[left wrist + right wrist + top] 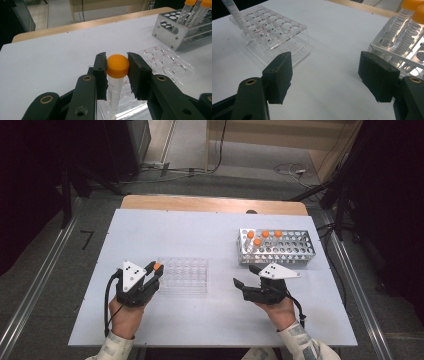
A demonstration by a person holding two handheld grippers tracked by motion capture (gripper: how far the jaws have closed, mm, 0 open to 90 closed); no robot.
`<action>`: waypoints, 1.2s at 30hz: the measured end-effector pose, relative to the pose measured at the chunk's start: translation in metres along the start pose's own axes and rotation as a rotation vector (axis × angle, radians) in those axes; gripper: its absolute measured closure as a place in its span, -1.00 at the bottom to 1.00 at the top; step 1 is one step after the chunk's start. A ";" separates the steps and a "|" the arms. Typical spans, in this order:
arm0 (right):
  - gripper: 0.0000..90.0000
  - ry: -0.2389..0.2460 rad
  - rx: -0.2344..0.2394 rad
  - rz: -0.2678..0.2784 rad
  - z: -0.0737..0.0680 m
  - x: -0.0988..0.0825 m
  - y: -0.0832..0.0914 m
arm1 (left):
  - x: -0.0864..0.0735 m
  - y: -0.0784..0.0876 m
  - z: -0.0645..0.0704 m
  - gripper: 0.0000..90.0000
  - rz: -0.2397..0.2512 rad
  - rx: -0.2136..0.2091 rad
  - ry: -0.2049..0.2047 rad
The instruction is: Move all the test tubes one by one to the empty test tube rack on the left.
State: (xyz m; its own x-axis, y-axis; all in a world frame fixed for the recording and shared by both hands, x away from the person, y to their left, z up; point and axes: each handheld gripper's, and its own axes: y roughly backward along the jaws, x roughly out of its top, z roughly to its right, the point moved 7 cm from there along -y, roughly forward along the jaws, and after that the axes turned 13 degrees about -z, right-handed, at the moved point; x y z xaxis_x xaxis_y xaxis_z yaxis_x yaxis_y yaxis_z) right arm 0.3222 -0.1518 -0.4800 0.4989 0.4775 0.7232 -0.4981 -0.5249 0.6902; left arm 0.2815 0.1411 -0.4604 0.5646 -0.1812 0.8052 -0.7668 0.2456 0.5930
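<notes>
While the left gripper [117,72] clamps 1 orange-capped tube [117,75] over the clear rack [184,275], the right gripper [325,77] gapes at 3 o'clock.

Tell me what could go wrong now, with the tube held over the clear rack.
1. The left gripper holds the orange-capped tube by its cap alone, so it might swing or slip.
2. The tube's tip could miss its hole and push the light clear rack across the table.

Tube [115,85] foot hidden behind left gripper [117,75] arms; metal rack [409,52] cut by frame edge; clear rack [184,275] labels unreadable.
</notes>
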 end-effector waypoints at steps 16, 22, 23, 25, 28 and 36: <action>-0.41 0.002 -0.001 -0.003 0.000 -0.001 -0.001 | -0.006 -0.005 -0.001 0.28 -0.017 -0.034 0.021; -0.41 -0.007 -0.008 -0.001 0.002 0.000 -0.001 | 0.002 0.003 0.001 -0.26 0.058 -0.037 0.067; -0.41 -0.008 -0.010 0.001 0.003 0.000 -0.001 | 0.003 0.004 0.002 -0.36 0.067 -0.025 0.066; -0.41 -0.015 -0.015 0.001 0.005 0.000 0.000 | 0.005 0.007 0.004 -0.50 0.079 -0.021 0.073; -0.40 -0.024 -0.027 0.006 0.009 0.000 0.001 | 0.007 0.009 0.008 -0.60 0.081 -0.029 0.071; -0.38 -0.069 -0.086 0.009 0.028 -0.001 0.001 | 0.007 0.008 0.021 -0.66 0.081 -0.062 0.061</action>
State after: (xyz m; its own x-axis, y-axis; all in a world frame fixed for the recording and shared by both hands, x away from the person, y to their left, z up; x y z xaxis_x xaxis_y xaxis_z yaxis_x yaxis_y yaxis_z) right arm 0.3409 -0.1721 -0.4804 0.5401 0.4222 0.7281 -0.5605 -0.4649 0.6853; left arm 0.2725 0.1217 -0.4498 0.5203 -0.1003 0.8481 -0.7917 0.3156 0.5231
